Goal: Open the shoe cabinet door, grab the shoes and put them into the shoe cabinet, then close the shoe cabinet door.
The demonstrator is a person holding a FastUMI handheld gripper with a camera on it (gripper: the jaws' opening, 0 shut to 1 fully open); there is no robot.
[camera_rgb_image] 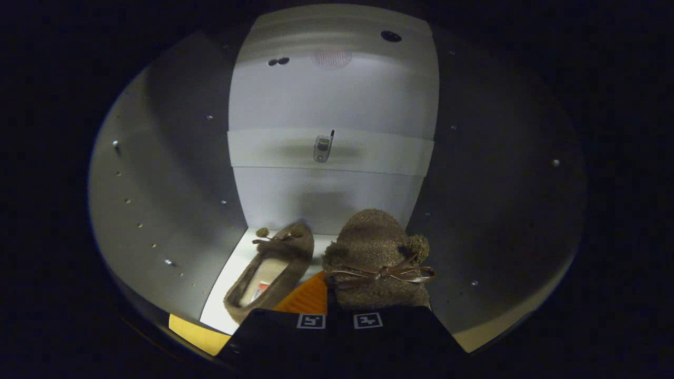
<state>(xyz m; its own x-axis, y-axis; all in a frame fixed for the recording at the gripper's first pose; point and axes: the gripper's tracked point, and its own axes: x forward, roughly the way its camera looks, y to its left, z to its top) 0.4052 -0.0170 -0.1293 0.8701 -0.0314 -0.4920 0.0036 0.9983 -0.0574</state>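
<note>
I am looking into the white shoe cabinet (331, 105). A brown fuzzy slipper (274, 268) with a small bow and pompom lies on the cabinet floor (231, 279), toe toward the back wall, left of my fingers. The second brown slipper (376, 242), with a ribbon bow and pompom, sits at my fingertips, its toe pointing inward. My gripper (329, 287) is shut on this slipper's edge, the fingers close together. One ribbed finger pad (305, 297) shows beside the slipper; the other is hidden behind it.
Grey side walls (174, 184) with rows of peg holes flank the compartment. On the back wall, a horizontal rail (274, 150) carries a small metal fitting (322, 148). A strip of yellow floor (192, 329) shows below the cabinet's front edge.
</note>
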